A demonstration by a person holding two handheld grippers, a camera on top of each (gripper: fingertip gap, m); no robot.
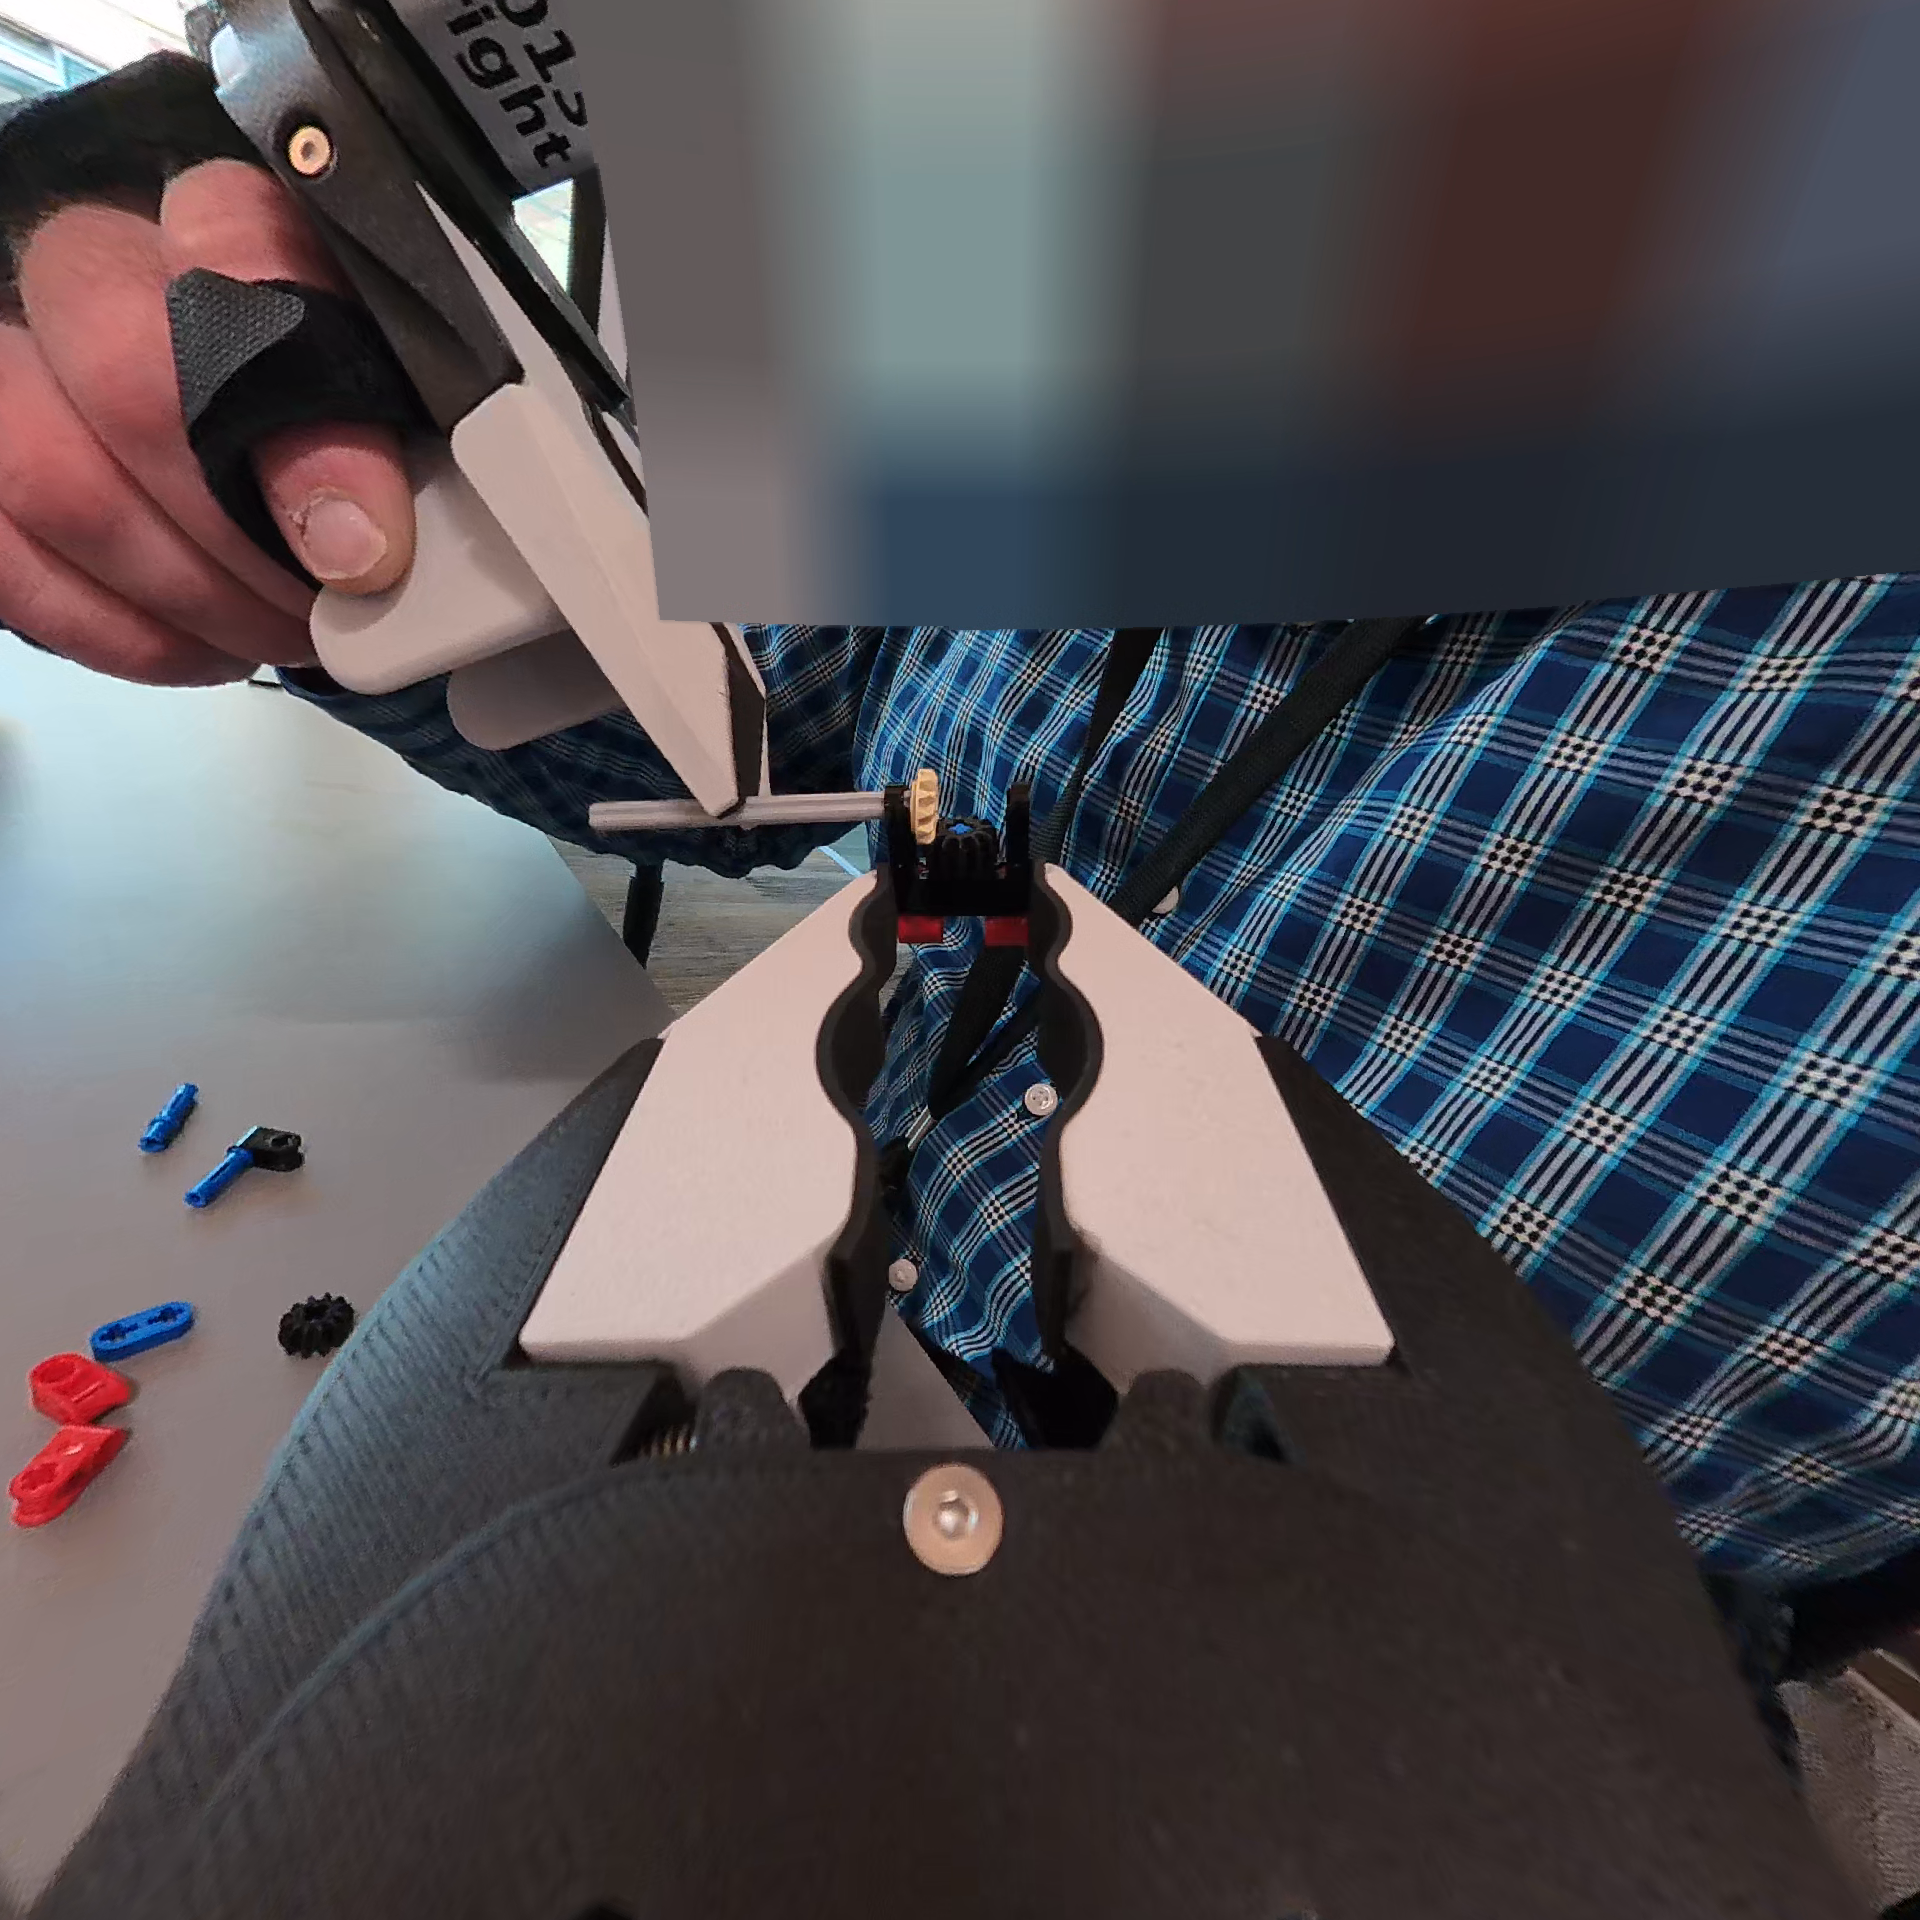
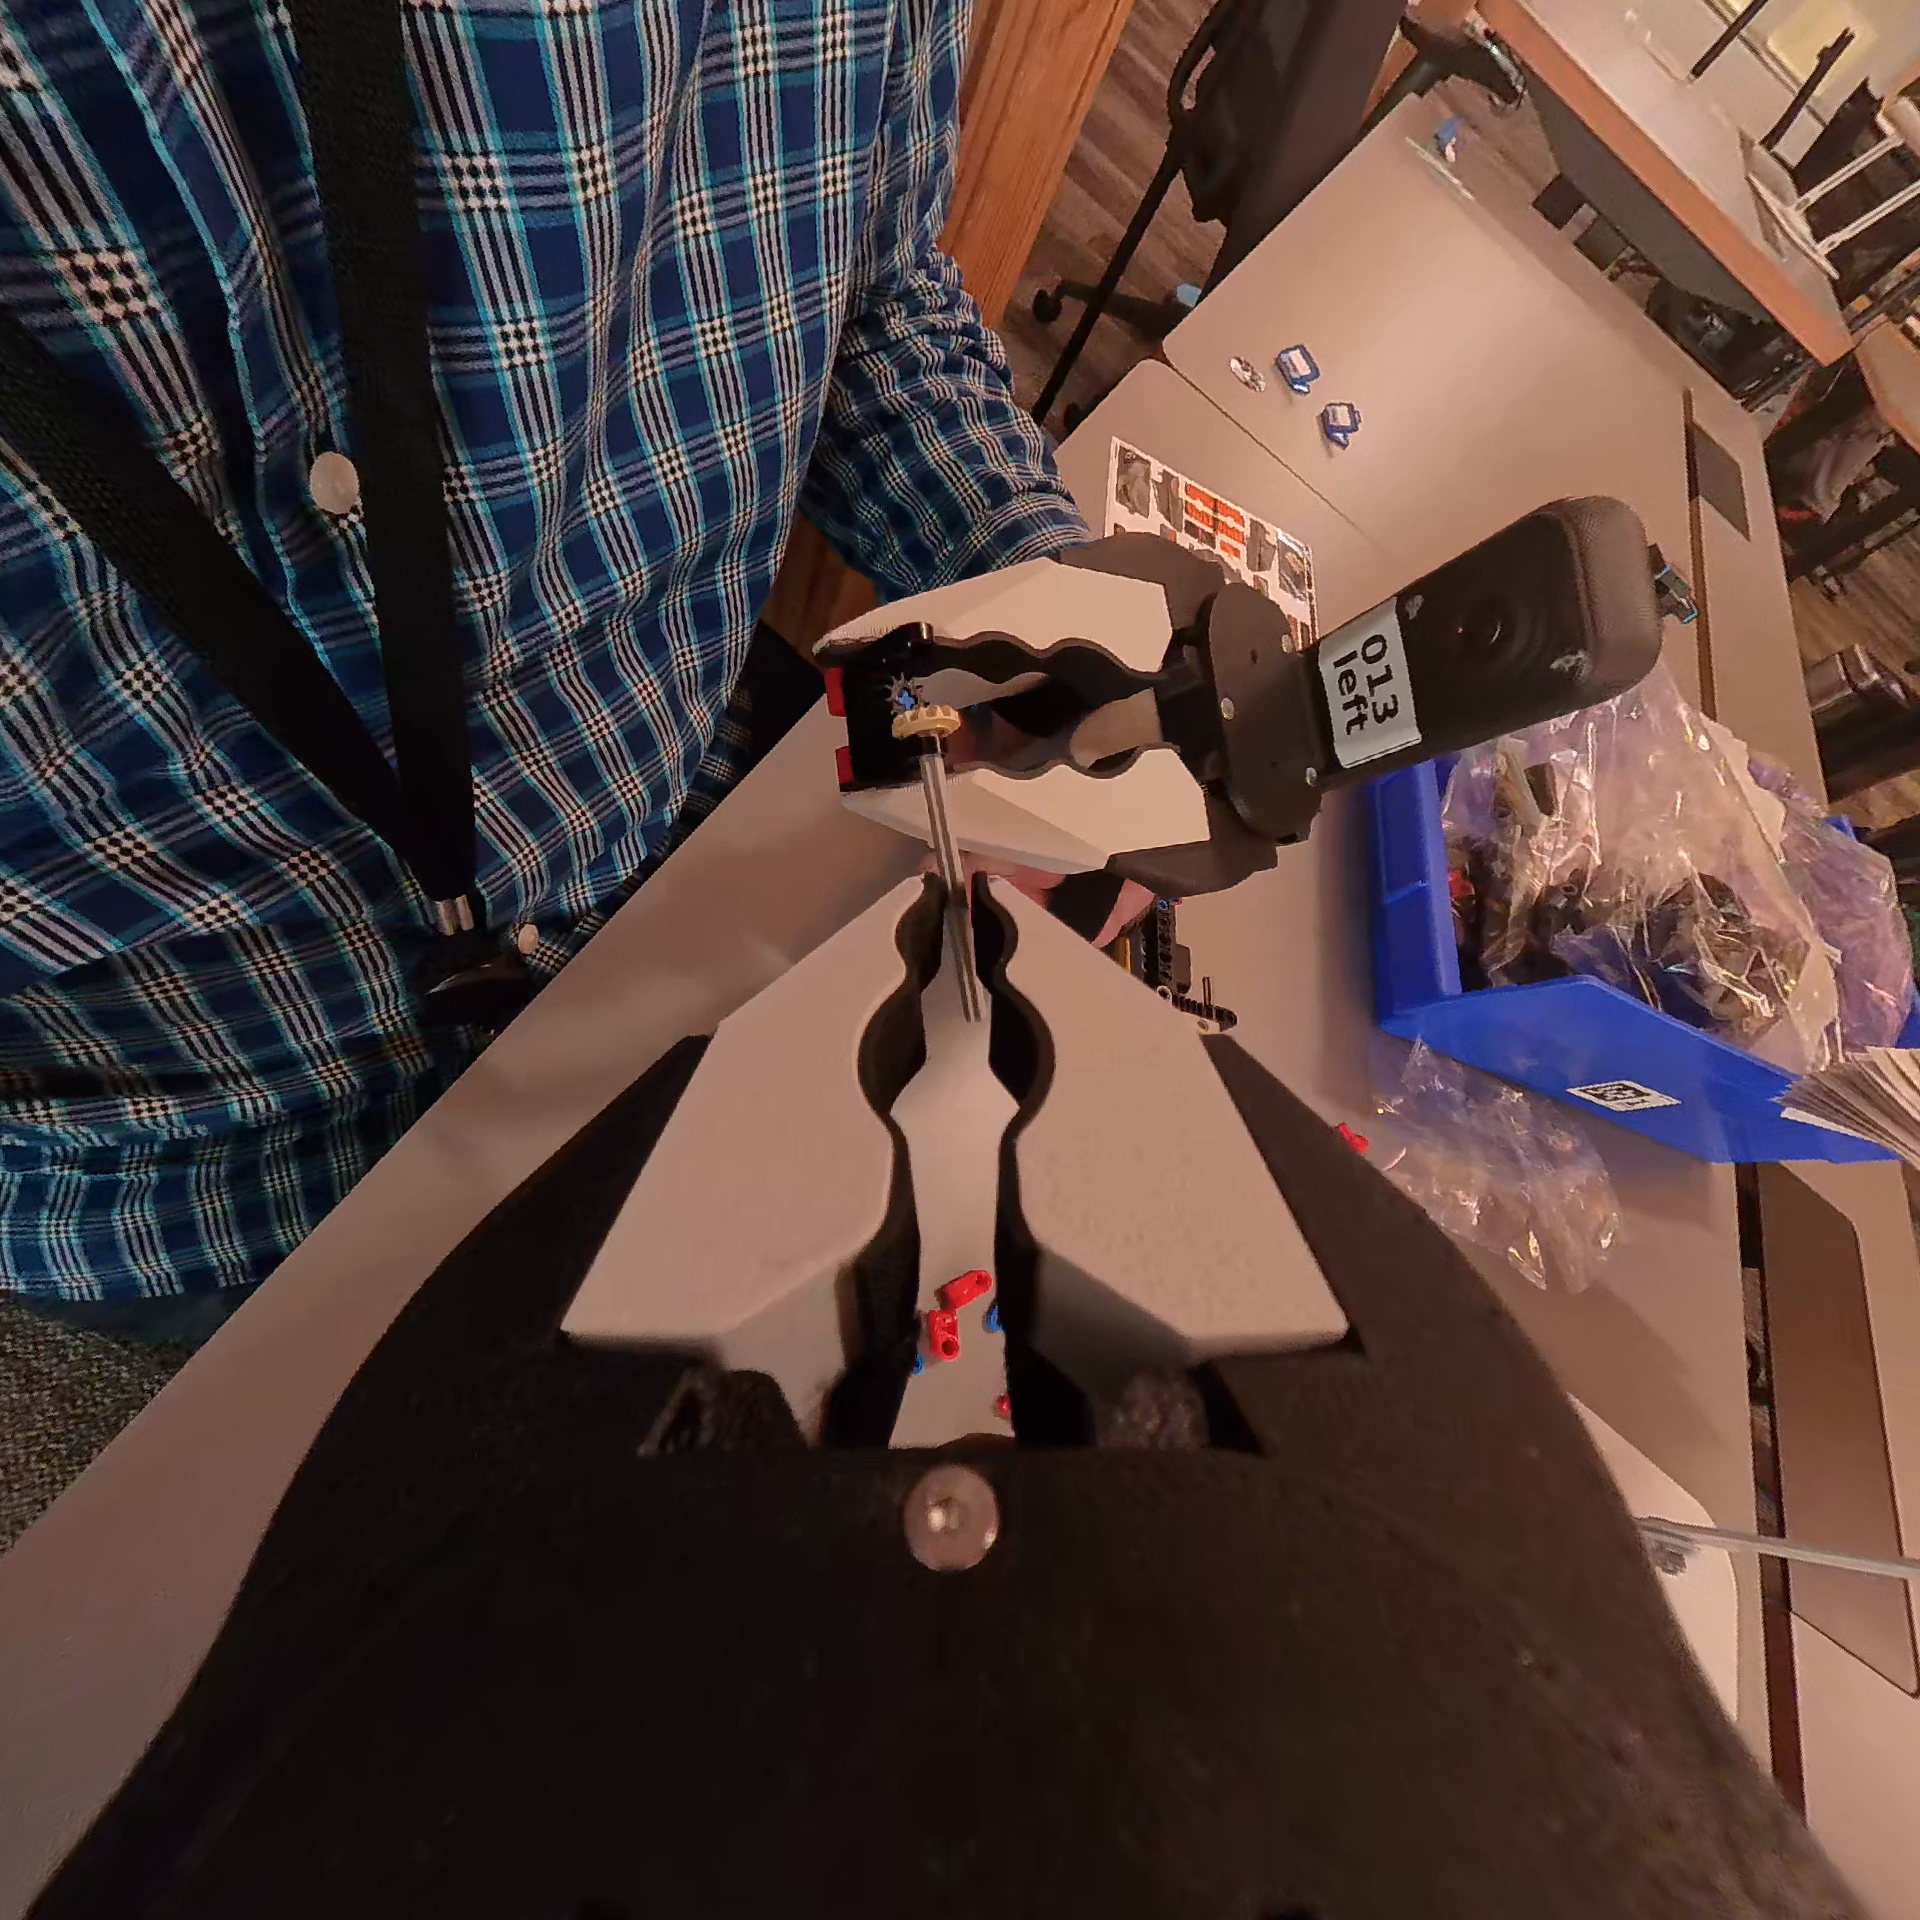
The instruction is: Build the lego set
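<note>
My left gripper [image 1: 961, 883] is shut on a small black lego frame [image 1: 961, 868] with red pins, a black gear and a tan gear [image 1: 923, 805]. It holds the frame in the air in front of a person's plaid shirt. My right gripper [image 2: 954, 894] is shut on a grey axle [image 2: 954, 883] that runs into the tan gear [image 2: 925, 720] on the frame [image 2: 873, 717]. In the left wrist view the right gripper [image 1: 740, 802] comes down from the upper left onto the axle [image 1: 727, 812]. The left gripper [image 2: 842, 717] shows in the right wrist view, above the table edge.
Loose pieces lie on the grey table [image 1: 208, 935] at left: blue pins [image 1: 168, 1117], a blue link [image 1: 142, 1330], a black gear [image 1: 315, 1323], red connectors [image 1: 75, 1387]. A blue bin [image 2: 1558, 1018] with plastic bags, a sticker sheet [image 2: 1210, 520] and a partial black build [image 2: 1169, 945] sit at right. My right fingertips sit around 4 cm from my left ones.
</note>
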